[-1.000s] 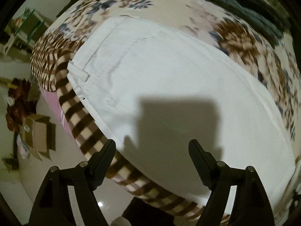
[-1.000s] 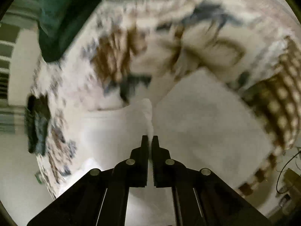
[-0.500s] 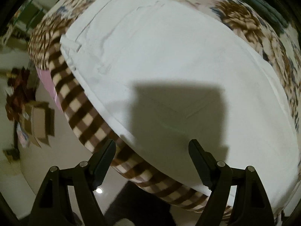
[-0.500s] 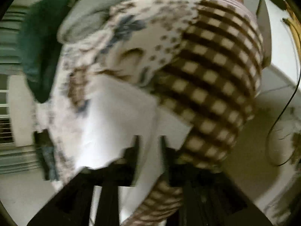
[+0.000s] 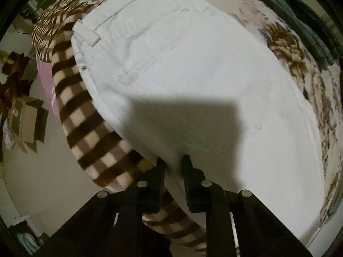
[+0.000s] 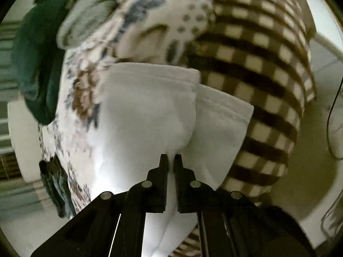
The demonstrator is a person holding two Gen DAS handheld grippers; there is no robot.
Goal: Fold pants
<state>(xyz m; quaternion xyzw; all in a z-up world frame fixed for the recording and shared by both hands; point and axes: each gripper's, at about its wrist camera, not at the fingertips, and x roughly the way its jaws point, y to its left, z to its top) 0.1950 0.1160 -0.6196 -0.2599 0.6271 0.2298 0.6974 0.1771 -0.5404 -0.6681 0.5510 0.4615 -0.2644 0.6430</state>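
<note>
White pants point(image 5: 193, 68) lie flat on a bed with a floral blanket point(image 5: 285, 42); the waistband, belt loop and rivet are at the upper left. My left gripper point(image 5: 173, 160) is shut on the near edge of the pants by the bed's side. In the right wrist view the pants' leg ends point(image 6: 163, 107) hang bunched, with two hems showing. My right gripper point(image 6: 170, 159) is shut on that white cloth and holds it up over the bed.
A brown checked blanket edge point(image 5: 85, 128) drapes over the bed's side, also in the right wrist view point(image 6: 268, 81). Dark green clothes point(image 5: 300, 21) lie at the far right of the bed. A cardboard box point(image 5: 27, 124) sits on the floor at left.
My left gripper moved down to the pants' near edge and closed on it. My right gripper swung over with the leg ends still pinched.
</note>
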